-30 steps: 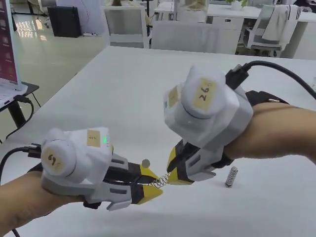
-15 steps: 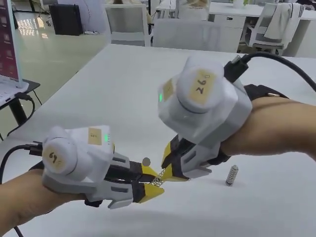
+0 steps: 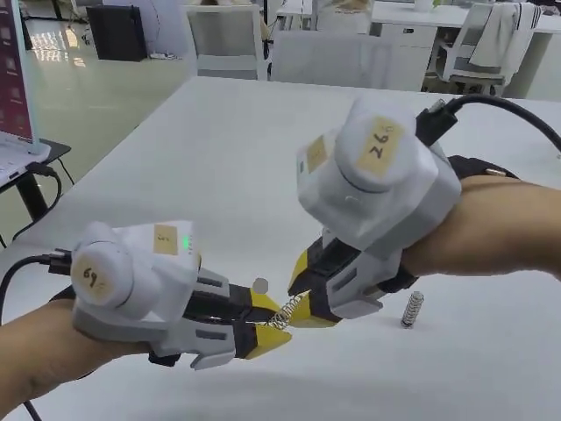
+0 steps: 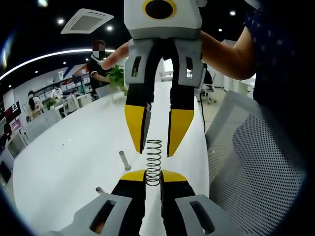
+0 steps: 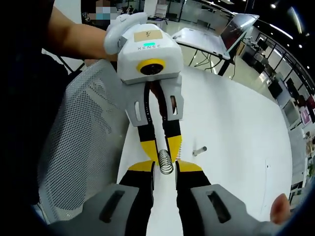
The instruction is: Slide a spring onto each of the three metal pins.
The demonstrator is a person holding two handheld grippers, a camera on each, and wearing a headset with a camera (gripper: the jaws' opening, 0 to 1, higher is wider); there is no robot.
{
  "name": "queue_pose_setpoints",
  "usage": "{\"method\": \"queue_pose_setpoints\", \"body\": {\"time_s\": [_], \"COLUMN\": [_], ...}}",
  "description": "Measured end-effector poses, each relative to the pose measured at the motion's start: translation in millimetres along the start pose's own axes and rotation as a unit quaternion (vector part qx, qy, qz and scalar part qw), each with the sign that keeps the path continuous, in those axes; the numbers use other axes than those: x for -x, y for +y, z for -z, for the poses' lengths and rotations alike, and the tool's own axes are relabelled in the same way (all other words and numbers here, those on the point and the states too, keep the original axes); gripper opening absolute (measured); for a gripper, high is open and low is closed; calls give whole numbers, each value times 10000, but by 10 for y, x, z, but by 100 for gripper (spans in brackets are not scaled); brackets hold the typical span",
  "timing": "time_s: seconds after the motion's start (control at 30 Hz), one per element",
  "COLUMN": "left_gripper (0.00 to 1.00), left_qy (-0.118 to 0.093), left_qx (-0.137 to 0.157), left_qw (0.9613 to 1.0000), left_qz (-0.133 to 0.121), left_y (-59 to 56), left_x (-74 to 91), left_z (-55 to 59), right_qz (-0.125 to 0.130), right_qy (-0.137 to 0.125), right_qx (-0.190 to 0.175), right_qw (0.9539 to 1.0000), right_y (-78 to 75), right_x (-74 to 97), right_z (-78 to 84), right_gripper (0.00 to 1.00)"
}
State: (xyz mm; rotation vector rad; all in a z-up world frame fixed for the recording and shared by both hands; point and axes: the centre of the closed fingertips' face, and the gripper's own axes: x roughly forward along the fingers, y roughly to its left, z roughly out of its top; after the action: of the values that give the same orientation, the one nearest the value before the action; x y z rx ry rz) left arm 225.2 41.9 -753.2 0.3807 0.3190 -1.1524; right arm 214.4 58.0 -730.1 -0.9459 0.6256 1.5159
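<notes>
Left gripper [image 4: 153,177] pinched narrow on near end of spring [image 4: 154,155], spring held low over table [image 3: 219,158]. Right gripper [image 5: 166,168] nose to nose with it, jaws parted a little, straddling spring's far end; contact unclear. Pin [image 4: 123,160] upright on table just beside spring, second pin [image 4: 100,190] close by. Second spring [image 3: 411,311] stands apart, past right gripper.

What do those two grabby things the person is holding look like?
The left tool and right tool each have a rounded white body, grey and black jaws with yellow tips, and a black cable. Tan stickers carry handwritten numbers: 69 on the left, 26 on the right. A small green light glows on the left one. The forearms are bare.
</notes>
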Motion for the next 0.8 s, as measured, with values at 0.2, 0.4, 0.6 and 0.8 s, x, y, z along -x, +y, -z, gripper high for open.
{"method": "queue_pose_setpoints", "body": {"time_s": [0.2, 0.4, 0.6, 0.8], "left_gripper": [2, 3, 3, 2], "left_qy": [-91, -131, -179, -241], "left_qx": [-29, -56, -74, -65], "left_qw": [10000, 9999, 9998, 9997], "left_qz": [8, 11, 13, 4], "left_y": [-11, -32, -41, -21], "left_x": [7, 14, 18, 22], "left_z": [-64, -102, -135, -151], "right_qz": [-95, -155, -179, -166], "right_qy": [-65, -112, -162, -165], "right_qx": [-124, -191, -229, -256], "right_qw": [9999, 9996, 9994, 9994], "right_y": [12, 23, 18, 11], "right_x": [-40, -50, -49, -48], "right_z": [23, 15, 0, 1], "right_gripper": [13, 12, 10, 9]}}
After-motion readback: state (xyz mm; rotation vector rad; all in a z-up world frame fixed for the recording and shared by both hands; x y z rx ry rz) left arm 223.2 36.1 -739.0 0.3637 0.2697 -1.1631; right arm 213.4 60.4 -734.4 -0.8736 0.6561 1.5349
